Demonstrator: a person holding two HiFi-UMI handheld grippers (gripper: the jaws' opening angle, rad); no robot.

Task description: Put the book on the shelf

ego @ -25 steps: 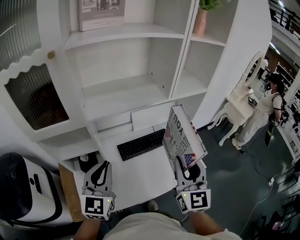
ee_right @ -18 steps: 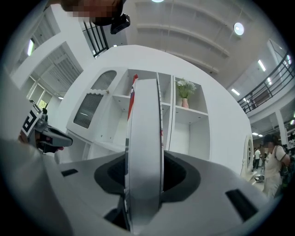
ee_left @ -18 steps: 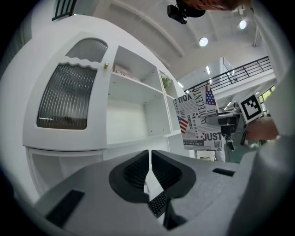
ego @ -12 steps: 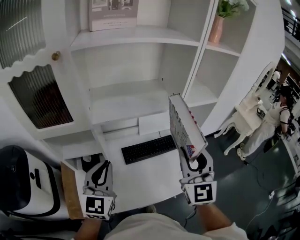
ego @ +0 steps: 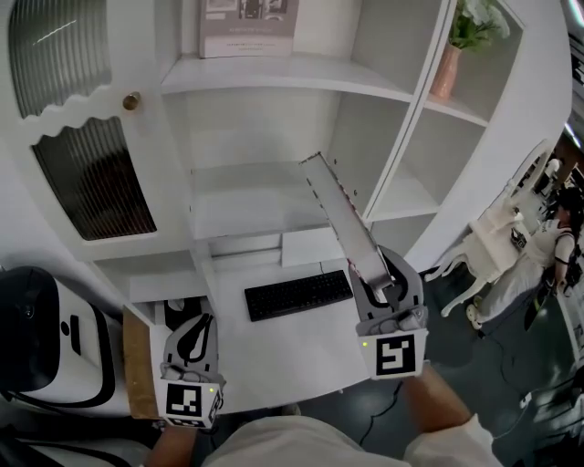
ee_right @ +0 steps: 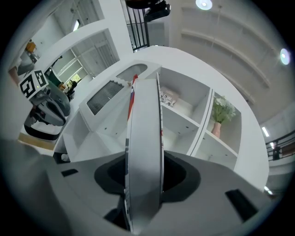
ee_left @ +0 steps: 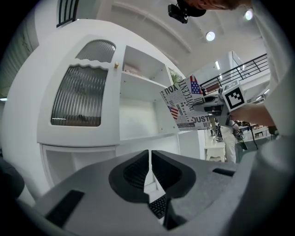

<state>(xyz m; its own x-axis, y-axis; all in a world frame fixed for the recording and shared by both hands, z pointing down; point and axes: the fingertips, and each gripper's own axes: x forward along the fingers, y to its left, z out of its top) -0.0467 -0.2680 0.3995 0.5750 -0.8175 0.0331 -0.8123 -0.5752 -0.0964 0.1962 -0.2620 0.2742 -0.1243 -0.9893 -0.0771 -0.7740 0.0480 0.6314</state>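
Observation:
My right gripper (ego: pixel 381 294) is shut on the book (ego: pixel 342 219), which stands on edge and tilts up toward the white shelf unit (ego: pixel 274 196). In the right gripper view the book's page edge (ee_right: pixel 144 152) runs straight up between the jaws, aimed at the open shelf bay (ee_right: pixel 177 108). From the left gripper view its cover (ee_left: pixel 188 105) shows flags and black print, held in front of the shelf (ee_left: pixel 138 115). My left gripper (ego: pixel 190 351) hangs low at the desk's front left, its jaws shut and empty (ee_left: pixel 150 168).
A black keyboard (ego: pixel 297 295) lies on the white desk (ego: pixel 283 351). A framed print (ego: pixel 248 27) stands on the upper shelf, a pink vase with a plant (ego: pixel 445 71) in the right bay. A ribbed-glass cabinet door (ego: pixel 91 178) is at left. A person (ego: pixel 557 242) stands far right.
The right gripper has raised the book and turned it edge-on toward the middle shelf bay. The left gripper has stayed in place.

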